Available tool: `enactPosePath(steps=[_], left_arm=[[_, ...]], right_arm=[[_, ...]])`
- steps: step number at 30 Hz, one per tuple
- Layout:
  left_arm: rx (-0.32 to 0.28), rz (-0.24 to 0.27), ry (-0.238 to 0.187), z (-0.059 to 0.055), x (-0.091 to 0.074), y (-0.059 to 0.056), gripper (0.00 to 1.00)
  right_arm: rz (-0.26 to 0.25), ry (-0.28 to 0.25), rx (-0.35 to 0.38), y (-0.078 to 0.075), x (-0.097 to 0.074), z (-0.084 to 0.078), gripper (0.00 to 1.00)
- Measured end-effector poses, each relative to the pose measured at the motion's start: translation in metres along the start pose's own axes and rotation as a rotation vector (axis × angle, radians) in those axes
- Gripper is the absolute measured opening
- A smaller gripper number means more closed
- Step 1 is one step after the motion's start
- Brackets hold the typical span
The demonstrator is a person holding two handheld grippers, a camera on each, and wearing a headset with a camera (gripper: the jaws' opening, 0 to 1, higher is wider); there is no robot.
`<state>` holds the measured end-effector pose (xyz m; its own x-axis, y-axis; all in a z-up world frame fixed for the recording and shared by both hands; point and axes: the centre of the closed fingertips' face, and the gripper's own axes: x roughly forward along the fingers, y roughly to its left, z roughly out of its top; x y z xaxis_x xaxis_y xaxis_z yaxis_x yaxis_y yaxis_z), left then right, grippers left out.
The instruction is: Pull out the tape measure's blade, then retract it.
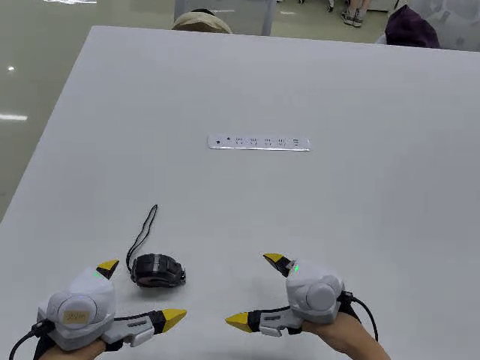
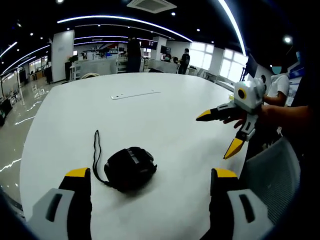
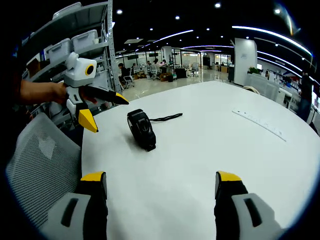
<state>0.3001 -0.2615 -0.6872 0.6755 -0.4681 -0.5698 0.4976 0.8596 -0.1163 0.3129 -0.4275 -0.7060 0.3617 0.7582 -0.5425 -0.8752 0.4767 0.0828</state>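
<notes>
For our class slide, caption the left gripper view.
Open left gripper faces a black tape measure on a white table; right gripper open beyond.

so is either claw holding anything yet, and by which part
Nothing is held. The left claw and right claw are both open; the tape measure lies on the table just ahead of the left claw, touched by neither.

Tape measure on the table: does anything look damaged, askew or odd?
Nothing stands out. The tape measure lies whole on the table, strap trailing loose; the left gripper and right gripper are open, clear of it.
</notes>
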Motion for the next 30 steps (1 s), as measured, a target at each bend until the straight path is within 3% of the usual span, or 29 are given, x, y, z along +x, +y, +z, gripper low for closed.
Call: enactPosePath(steps=[23, 30], left_arm=[[0.035, -0.003, -0.02, -0.003, -0.046, 0.003, 0.99], [0.055, -0.012, -0.002, -0.013, -0.056, 0.002, 0.99]], right_arm=[[-0.071, -0.014, 0.035, -0.002, -0.054, -0.012, 0.92], [-0.076, -0.026, 0.047, 0.0, -0.07, -0.008, 0.93]])
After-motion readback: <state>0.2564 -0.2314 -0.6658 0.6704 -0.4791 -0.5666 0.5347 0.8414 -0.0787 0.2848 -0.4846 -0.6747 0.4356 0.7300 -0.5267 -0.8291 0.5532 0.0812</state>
